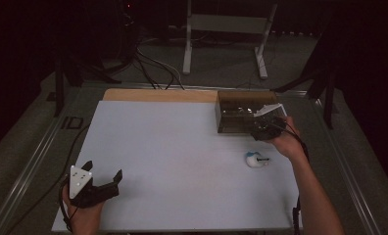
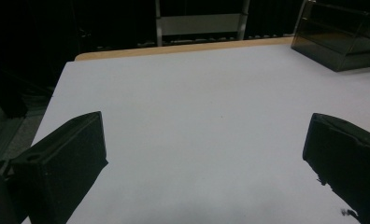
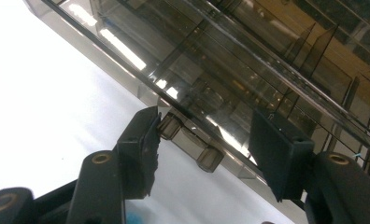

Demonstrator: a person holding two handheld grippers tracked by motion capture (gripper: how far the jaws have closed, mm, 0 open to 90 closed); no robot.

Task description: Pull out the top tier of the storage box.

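Observation:
A smoky see-through drawer box (image 1: 238,115) stands at the back right of the white table (image 1: 172,156). My right gripper (image 1: 263,128) is at its front face. In the right gripper view the jaws (image 3: 209,123) straddle a small drawer handle (image 3: 188,142). The left pad touches one end of the handle, while the right pad stands clear of the other end, against the box (image 3: 248,60). A small white and blue object (image 1: 255,159) lies on the table just below that hand. My left gripper (image 1: 104,170) rests at the front left, open, with bare table between its jaws (image 2: 204,135).
The box's corner (image 2: 342,42) lies far off to the upper right in the left gripper view. A strip of wooden tabletop (image 1: 157,94) runs along the back edge. Cables and a white stand (image 1: 226,29) are on the floor beyond the table.

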